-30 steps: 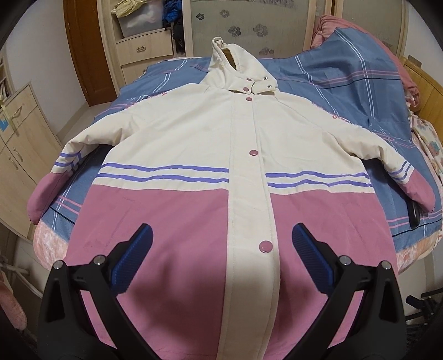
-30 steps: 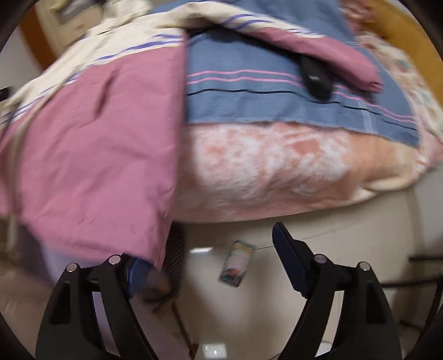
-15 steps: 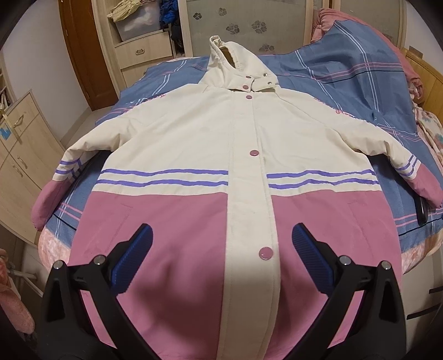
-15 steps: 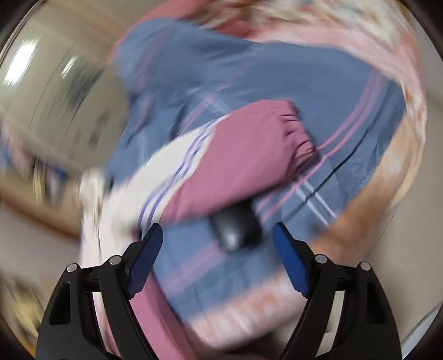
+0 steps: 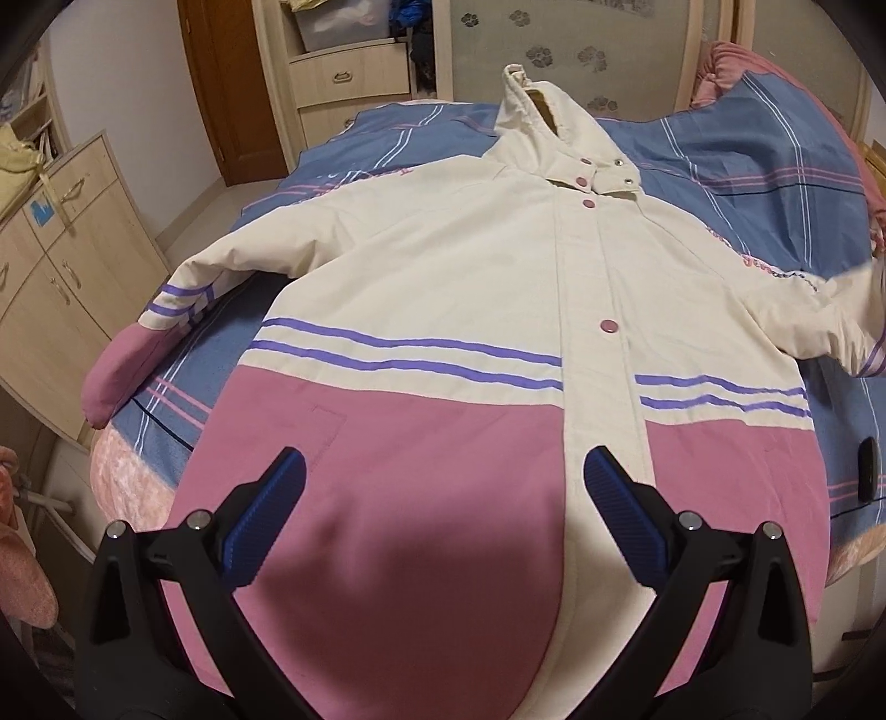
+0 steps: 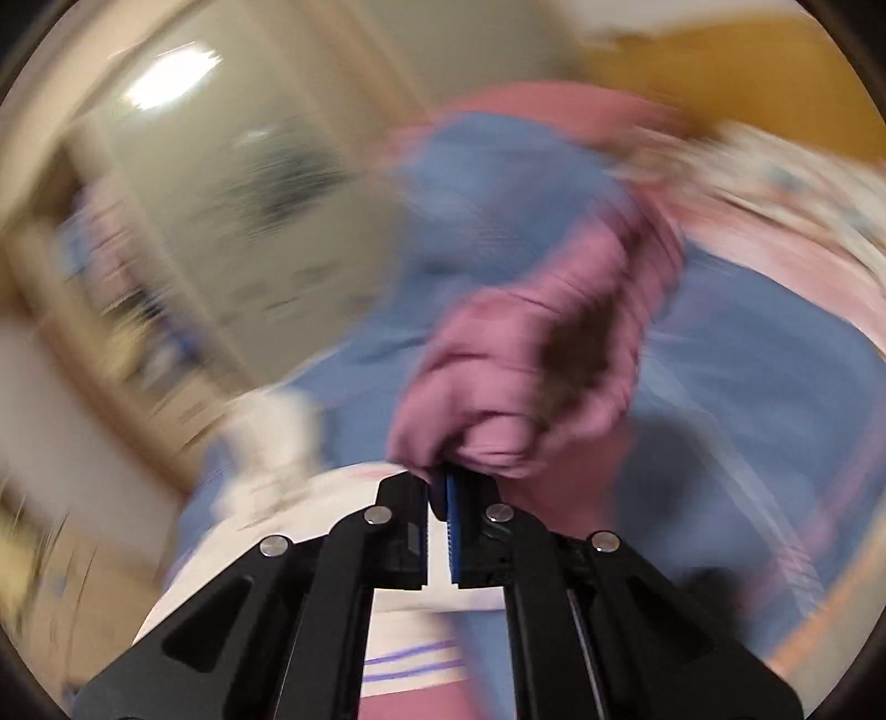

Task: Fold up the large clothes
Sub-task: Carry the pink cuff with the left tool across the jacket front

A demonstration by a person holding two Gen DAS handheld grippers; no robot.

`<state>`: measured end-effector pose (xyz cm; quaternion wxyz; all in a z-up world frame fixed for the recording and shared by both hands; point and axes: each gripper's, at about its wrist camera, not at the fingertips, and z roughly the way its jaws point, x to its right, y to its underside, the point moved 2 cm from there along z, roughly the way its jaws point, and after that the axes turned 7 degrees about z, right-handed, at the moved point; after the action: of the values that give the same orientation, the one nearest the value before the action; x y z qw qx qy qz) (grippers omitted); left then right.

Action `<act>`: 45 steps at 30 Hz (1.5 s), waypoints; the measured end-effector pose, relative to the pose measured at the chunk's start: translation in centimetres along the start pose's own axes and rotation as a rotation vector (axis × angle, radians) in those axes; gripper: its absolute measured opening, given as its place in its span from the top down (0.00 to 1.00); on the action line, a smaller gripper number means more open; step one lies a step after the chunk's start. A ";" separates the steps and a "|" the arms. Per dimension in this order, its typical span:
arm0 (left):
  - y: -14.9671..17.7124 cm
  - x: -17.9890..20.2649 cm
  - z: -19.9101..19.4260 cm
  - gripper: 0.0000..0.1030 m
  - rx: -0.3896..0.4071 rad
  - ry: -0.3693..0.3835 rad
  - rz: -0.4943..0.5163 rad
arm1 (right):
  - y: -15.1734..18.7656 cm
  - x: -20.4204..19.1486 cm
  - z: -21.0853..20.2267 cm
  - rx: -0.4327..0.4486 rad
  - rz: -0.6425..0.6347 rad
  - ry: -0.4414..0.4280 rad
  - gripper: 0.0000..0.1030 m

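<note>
Cupboards of pale wood (image 5: 61,266) stand far left; a clear storage bin (image 5: 338,22) sits on the far shelf. Left tongs (image 5: 440,501) gape open over the cream-and-pink hooded coat (image 5: 443,288), spread on the blue striped bed (image 5: 747,166). Right tongs (image 6: 440,487) pinch its pink cuff (image 6: 531,354).

The left black plastic two-finger gripper (image 5: 437,495) is built from angular, matte arms, each joined by two round silver screws. Its fingers are faced with ribbed blue pads (image 5: 264,526). The right black plastic gripper (image 6: 439,493) is made alike, with four silver screws across its arms and a ribbed blue pad (image 6: 453,531).
</note>
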<state>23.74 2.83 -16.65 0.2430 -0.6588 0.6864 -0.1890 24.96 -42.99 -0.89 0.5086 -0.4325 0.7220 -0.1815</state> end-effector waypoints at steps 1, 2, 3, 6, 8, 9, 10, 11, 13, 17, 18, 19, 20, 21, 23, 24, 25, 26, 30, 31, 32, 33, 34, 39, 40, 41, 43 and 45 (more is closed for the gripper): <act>0.0 -0.3 0.1 0.02 -0.001 0.000 -0.005 | 1.3 -3.7 0.9 -0.046 -0.069 -0.090 0.94; 0.0 -0.7 0.1 0.02 -0.001 -0.006 -0.011 | 2.4 -6.3 2.0 -0.096 -0.122 -0.158 0.94; 0.0 -1.0 0.1 0.02 0.000 -0.012 -0.016 | 4.5 -9.7 3.1 -0.175 -0.187 -0.245 0.88; 0.2 -2.5 0.0 0.02 0.000 -0.034 -0.043 | 10.8 -16.9 5.5 -0.402 -0.368 -0.442 0.42; 0.4 -3.9 0.0 0.02 0.001 -0.054 -0.066 | 14.4 -19.6 5.1 -0.446 -0.497 -0.497 0.33; 0.5 -4.4 -0.1 0.02 0.001 -0.067 -0.074 | 14.9 -20.2 4.6 -0.428 -0.548 -0.506 0.31; 0.6 -5.0 0.0 0.02 0.002 -0.081 -0.082 | 15.3 -20.2 3.9 -0.402 -0.584 -0.511 0.24; 0.7 -5.6 0.1 0.02 0.000 -0.090 -0.090 | 15.4 -19.9 3.3 -0.376 -0.604 -0.510 0.19; 0.5 -6.3 0.5 0.02 -0.012 -0.081 -0.102 | 15.9 -19.3 2.5 -0.346 -0.610 -0.475 0.12; -1.7 -6.0 1.7 0.02 -0.037 0.046 -0.094 | 14.6 -14.7 3.5 -0.361 -0.526 -0.300 0.12; -2.4 -5.6 2.1 0.02 -0.038 0.075 -0.084 | 13.8 -13.2 3.8 -0.366 -0.494 -0.269 0.11; -3.2 -4.9 2.7 0.03 -0.038 0.106 -0.067 | 13.3 -11.6 3.8 -0.379 -0.455 -0.239 0.11; -3.9 -4.1 3.5 0.08 -0.036 0.127 -0.042 | 13.0 -10.4 4.1 -0.396 -0.422 -0.216 0.11; -4.4 -3.3 4.2 0.23 -0.042 0.145 -0.019 | 12.8 -9.2 5.2 -0.410 -0.400 -0.201 0.11; -5.0 -1.7 6.8 0.39 -0.109 0.189 0.010 | 12.8 -7.2 5.7 -0.429 -0.362 -0.168 0.11; -5.0 -0.9 8.7 0.51 -0.169 0.208 0.009 | 12.8 -6.5 6.1 -0.432 -0.342 -0.149 0.11; -4.9 -0.5 9.9 0.52 -0.203 0.202 0.008 | 12.7 -5.9 6.2 -0.434 -0.325 -0.138 0.11; -4.8 0.0 11.1 0.55 -0.228 0.183 0.015 | 12.5 -5.4 6.2 -0.435 -0.305 -0.131 0.11; -6.3 1.1 12.0 0.67 -0.212 0.089 0.088 | 12.4 -2.5 6.8 -0.434 -0.231 -0.073 0.11; -7.3 0.8 11.9 0.67 -0.191 0.047 0.092 | 12.5 -2.3 7.0 -0.435 -0.227 -0.062 0.11; -8.7 0.5 11.8 0.67 -0.149 -0.027 0.106 | 12.6 -1.9 7.2 -0.437 -0.225 -0.051 0.11; -10.0 0.2 11.8 0.67 -0.119 -0.082 0.118 | 12.7 -1.8 7.3 -0.439 -0.225 -0.044 0.11; -11.0 -0.1 12.0 0.67 -0.098 -0.123 0.123 | 12.8 -1.7 7.6 -0.438 -0.227 -0.034 0.11; -12.8 -0.6 11.8 0.64 -0.087 -0.093 0.100 | 12.7 -1.2 9.7 -0.288 -0.364 0.186 0.11; -12.6 -0.4 11.7 0.61 -0.077 -0.101 0.111 | 13.0 -1.6 10.6 -0.269 -0.434 0.212 0.12; -12.3 0.0 11.7 0.60 -0.073 -0.113 0.126 | 13.2 -1.9 11.4 -0.270 -0.473 0.220 0.12; -11.7 0.4 11.9 0.56 -0.079 -0.128 0.151 | 13.5 -2.3 13.7 -0.308 -0.493 0.211 0.12; -11.0 0.5 11.8 0.56 -0.085 -0.136 0.161 | 12.3 -2.2 14.9 -0.304 -0.368 0.106 0.14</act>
<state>39.56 2.34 -19.82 0.2753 -0.6224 0.7265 -0.0947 33.09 -31.67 -14.44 0.3575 -0.6182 0.6757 -0.1828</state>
